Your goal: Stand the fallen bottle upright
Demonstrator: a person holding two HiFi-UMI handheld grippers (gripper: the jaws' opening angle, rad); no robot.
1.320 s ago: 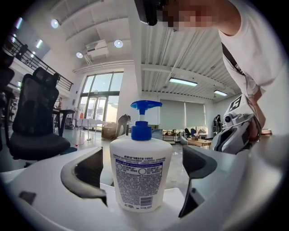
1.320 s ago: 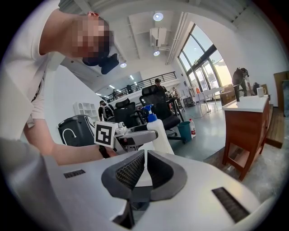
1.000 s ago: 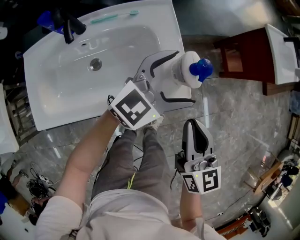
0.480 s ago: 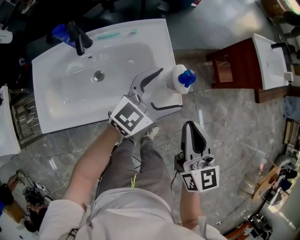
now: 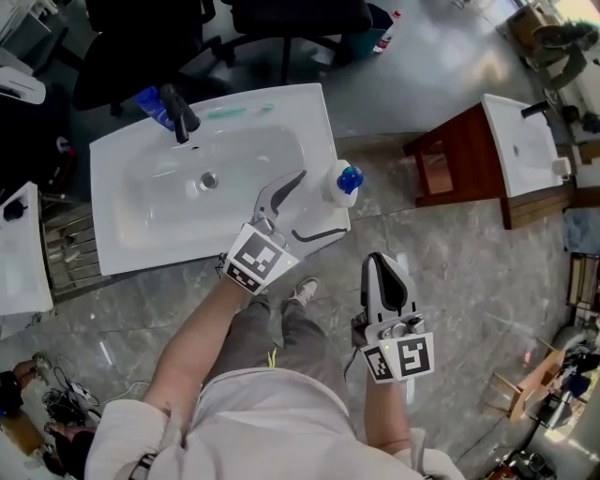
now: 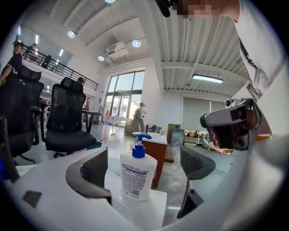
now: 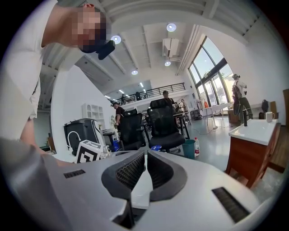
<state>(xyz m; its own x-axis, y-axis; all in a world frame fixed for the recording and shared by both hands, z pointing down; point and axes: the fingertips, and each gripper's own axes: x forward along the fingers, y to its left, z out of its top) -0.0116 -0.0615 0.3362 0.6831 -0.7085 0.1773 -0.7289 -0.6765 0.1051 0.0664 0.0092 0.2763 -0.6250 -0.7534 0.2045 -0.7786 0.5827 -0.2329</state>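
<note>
A white pump bottle (image 5: pixel 337 184) with a blue pump head stands upright on the front right corner of the white sink (image 5: pixel 141 246). My left gripper (image 5: pixel 323 202) is open around it, one jaw on each side. In the left gripper view the bottle (image 6: pixel 137 173) stands between the left gripper's (image 6: pixel 144 167) jaws with a gap on both sides, touching neither. My right gripper (image 5: pixel 380 260) is shut with nothing in it, held low near the person's body, over the floor. The right gripper view shows the right gripper (image 7: pixel 145 164) with its pads pressed together.
A black faucet (image 5: pixel 178 112) and a teal toothbrush (image 5: pixel 239 111) sit at the sink's back rim. A wooden cabinet with a second basin (image 5: pixel 520 141) stands to the right. Dark office chairs (image 5: pixel 281 23) are behind the sink. Grey marble floor (image 5: pixel 450 272) lies below.
The head view has pulled back, so sink, bottle and grippers look smaller and sit more to the right. The left gripper stays open around the upright bottle. The right gripper has barely moved.
</note>
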